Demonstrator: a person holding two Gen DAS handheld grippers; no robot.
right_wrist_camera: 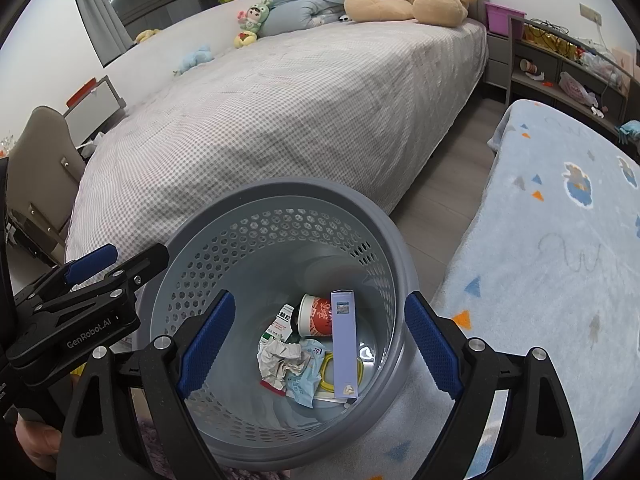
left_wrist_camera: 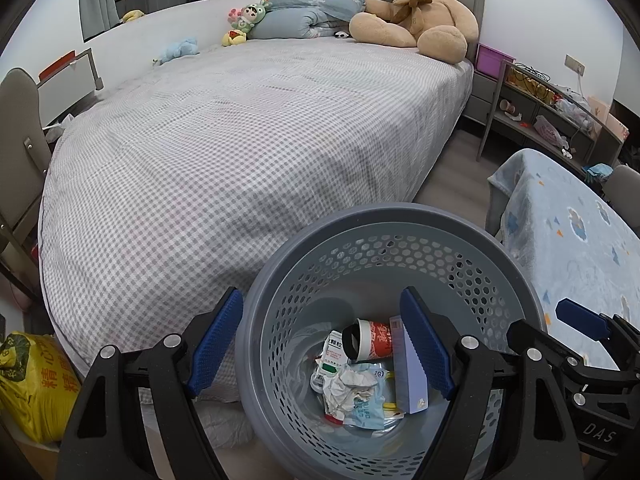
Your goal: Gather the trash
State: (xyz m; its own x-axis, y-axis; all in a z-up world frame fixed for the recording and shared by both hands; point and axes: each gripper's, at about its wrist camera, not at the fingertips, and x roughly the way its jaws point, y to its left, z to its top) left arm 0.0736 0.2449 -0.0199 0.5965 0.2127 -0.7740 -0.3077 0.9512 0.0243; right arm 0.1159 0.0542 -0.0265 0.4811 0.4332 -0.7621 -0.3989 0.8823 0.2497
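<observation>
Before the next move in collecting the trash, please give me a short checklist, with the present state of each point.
1. Left gripper empty, jaws open: ok.
2. Right gripper empty, jaws open: ok.
3. Trash basket upright beside the bed: ok.
4. Paper cup, purple box and crumpled paper inside the basket: ok.
5. Room left in the basket: ok, only the bottom is covered.
6. No trash left on the bed or floor: cannot tell, only part of the room shows.

I held my left gripper (left_wrist_camera: 320, 340) and my right gripper (right_wrist_camera: 316, 344) side by side, close together, both angled steeply downward with their blue-padded jaws spread wide and nothing clamped between them.
</observation>
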